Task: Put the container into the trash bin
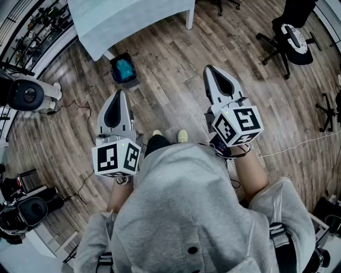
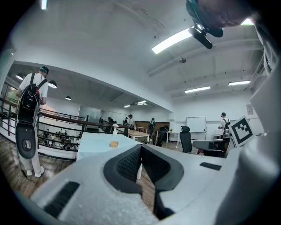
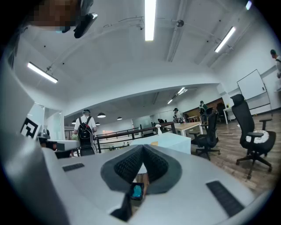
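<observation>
A small black trash bin (image 1: 123, 70) with a blue liner stands on the wood floor beside the leg of a white table (image 1: 133, 16). It also shows in the right gripper view as the bin (image 3: 137, 190), low in the slot behind the jaws. On the table top lie a small tan block (image 2: 114, 143) and a white spray bottle (image 2: 115, 128); I cannot tell which is the container. My left gripper (image 1: 121, 91) and right gripper (image 1: 208, 67) are held level at waist height, both short of the bin. Each is shut with nothing in it, as the left gripper (image 2: 141, 147) and right gripper (image 3: 143, 149) show.
Black office chairs (image 1: 290, 37) stand at the right. Dark machines (image 1: 26, 95) and floor cables (image 1: 80, 106) crowd the left, and a white cable (image 1: 298, 143) runs along the right. A person with a backpack (image 2: 30, 105) stands by a railing; others are far off.
</observation>
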Action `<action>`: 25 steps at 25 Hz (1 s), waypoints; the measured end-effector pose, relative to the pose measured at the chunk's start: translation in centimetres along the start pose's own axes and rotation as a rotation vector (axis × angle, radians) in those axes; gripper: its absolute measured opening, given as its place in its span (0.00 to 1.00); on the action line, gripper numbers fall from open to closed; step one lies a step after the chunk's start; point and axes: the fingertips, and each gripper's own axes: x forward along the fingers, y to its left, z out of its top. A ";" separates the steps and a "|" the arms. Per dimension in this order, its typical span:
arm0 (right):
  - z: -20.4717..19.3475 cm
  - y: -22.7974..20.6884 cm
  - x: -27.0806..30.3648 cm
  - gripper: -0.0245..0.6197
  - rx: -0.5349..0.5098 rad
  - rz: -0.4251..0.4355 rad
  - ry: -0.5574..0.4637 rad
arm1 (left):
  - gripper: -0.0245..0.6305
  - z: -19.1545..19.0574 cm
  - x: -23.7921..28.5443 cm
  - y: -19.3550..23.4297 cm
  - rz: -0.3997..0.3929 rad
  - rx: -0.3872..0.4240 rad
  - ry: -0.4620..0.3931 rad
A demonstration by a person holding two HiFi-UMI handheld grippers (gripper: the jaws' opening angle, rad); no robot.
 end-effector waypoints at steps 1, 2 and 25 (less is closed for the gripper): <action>0.1 -0.4 0.0 0.08 0.006 -0.004 -0.001 | 0.06 0.2 0.2 -0.1 0.000 0.002 -0.010; 0.1 -0.8 0.0 0.08 0.011 -0.007 -0.001 | 0.06 0.4 0.3 -0.3 0.000 0.003 -0.018; -1.2 0.5 6.3 0.08 0.046 0.067 -0.011 | 0.06 1.2 3.3 3.3 0.067 0.034 -0.057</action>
